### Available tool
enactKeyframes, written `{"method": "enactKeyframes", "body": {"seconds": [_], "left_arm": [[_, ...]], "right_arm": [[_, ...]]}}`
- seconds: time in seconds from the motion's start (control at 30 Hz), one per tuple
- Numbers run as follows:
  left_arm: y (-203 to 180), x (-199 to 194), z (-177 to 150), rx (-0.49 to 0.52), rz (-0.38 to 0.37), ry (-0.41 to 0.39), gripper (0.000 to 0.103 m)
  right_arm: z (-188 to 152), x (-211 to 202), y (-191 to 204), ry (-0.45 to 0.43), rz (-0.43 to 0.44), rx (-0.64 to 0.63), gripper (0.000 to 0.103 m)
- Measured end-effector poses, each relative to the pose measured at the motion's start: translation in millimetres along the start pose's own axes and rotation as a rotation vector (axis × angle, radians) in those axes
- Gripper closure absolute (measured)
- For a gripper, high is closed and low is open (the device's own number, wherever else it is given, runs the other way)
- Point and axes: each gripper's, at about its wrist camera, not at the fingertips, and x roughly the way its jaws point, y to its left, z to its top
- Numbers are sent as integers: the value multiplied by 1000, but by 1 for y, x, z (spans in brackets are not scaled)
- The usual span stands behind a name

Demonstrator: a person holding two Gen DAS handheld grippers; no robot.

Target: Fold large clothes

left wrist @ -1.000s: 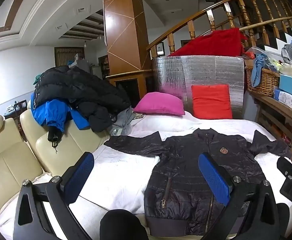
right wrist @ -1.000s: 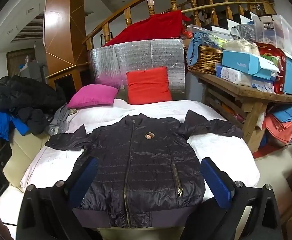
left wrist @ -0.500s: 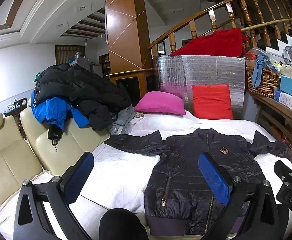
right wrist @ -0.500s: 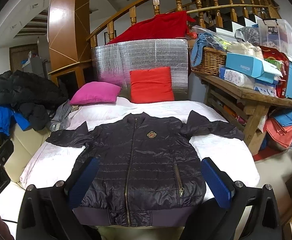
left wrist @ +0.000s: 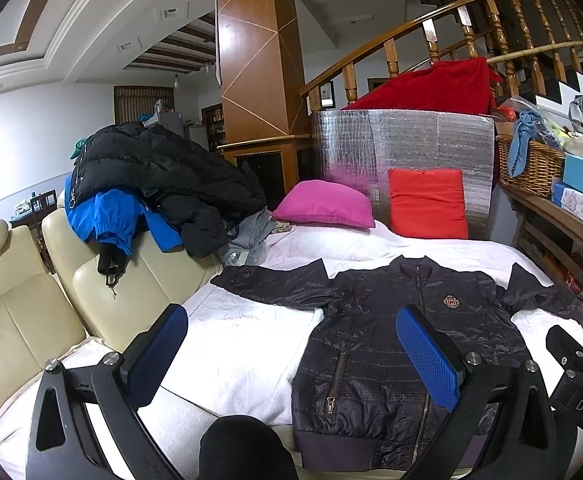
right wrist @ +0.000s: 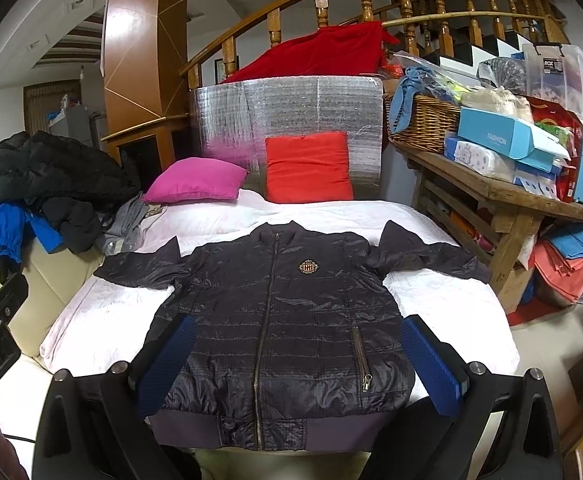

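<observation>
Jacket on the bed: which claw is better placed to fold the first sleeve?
Probably left: the left claw points toward the left sleeve; the right claw faces the jacket middle.

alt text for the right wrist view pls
A dark quilted jacket lies flat, zipped, sleeves spread, on a white bed. The open right claw hovers near its hem; pink pillow and red pillow sit behind.

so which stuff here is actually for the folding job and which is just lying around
For the job:
- dark jacket, spread flat, zipped
- white bedcover under it
- left tongs and right tongs, both open

Lying about:
- pink cushion
- red cushion
- coat pile
- wicker basket
</observation>
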Motion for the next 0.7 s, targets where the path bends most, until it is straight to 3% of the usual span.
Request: {"method": "enactKeyframes", "body": {"seconds": [0.7], "left_arm": [[-8,-1,-2,18,-6,5,0]], "right_arm": [[0,2,-3,8,1,10,0]]}}
